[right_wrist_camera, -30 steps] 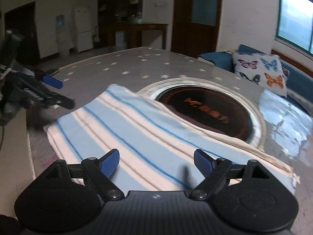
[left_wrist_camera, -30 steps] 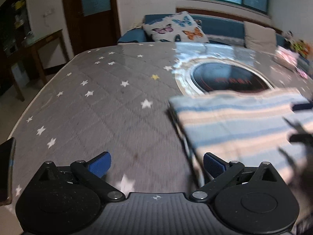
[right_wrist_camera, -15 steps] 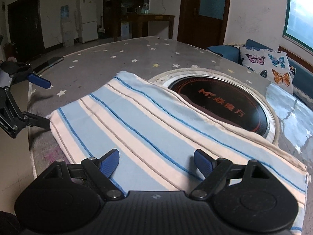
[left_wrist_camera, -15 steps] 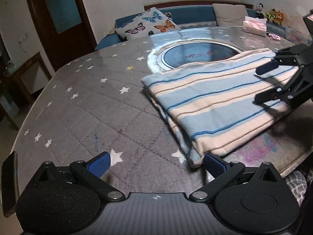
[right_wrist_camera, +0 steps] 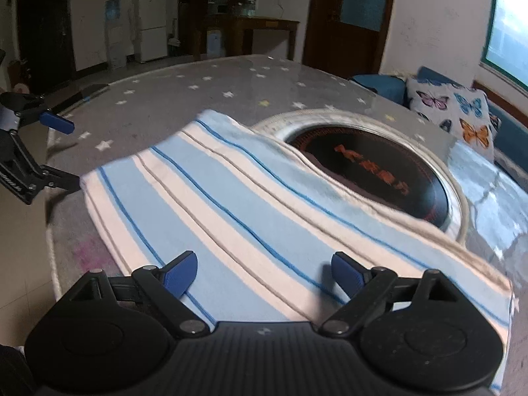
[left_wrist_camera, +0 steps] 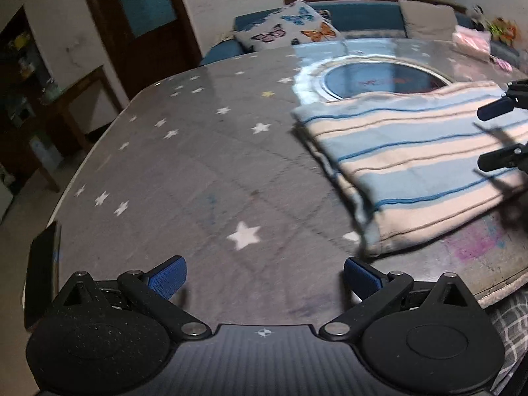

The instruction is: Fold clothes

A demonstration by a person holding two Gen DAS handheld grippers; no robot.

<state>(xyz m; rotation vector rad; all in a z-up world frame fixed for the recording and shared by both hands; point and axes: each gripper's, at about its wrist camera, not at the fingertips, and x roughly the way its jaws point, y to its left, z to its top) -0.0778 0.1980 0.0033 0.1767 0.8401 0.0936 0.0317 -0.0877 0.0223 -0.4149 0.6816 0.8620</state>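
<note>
Right wrist view: one striped cloth (right_wrist_camera: 250, 217), folded, light blue and cream with thin dark blue lines, lying flat on the star-print tablecloth (right_wrist_camera: 184, 99) near the table's front edge, its far edge overlapping the rim of the round inset cooktop (right_wrist_camera: 373, 171). Change since half a second ago: the cloth lies as it did, while the right gripper (right_wrist_camera: 264, 275) is opening its jaws further above it, nothing pinched between the blue pads; the left gripper (left_wrist_camera: 264, 279), also spread wide and empty, has drifted off the cloth's left corner and now hangs over bare tablecloth just beside it. Judgement: this fold looks released and finished, and both claws are free for the next fold or a smoothing pass. Count: cloths, one; grippers, two; cooktops, one; dark phone (left_wrist_camera: 41, 274) at the table's left edge, one; butterfly cushion (left_wrist_camera: 287, 28) on the blue sofa beyond, one, with one plain cushion (left_wrist_camera: 425, 16) beside it; white refrigerator (right_wrist_camera: 150, 23) at the far wall, one.
</note>
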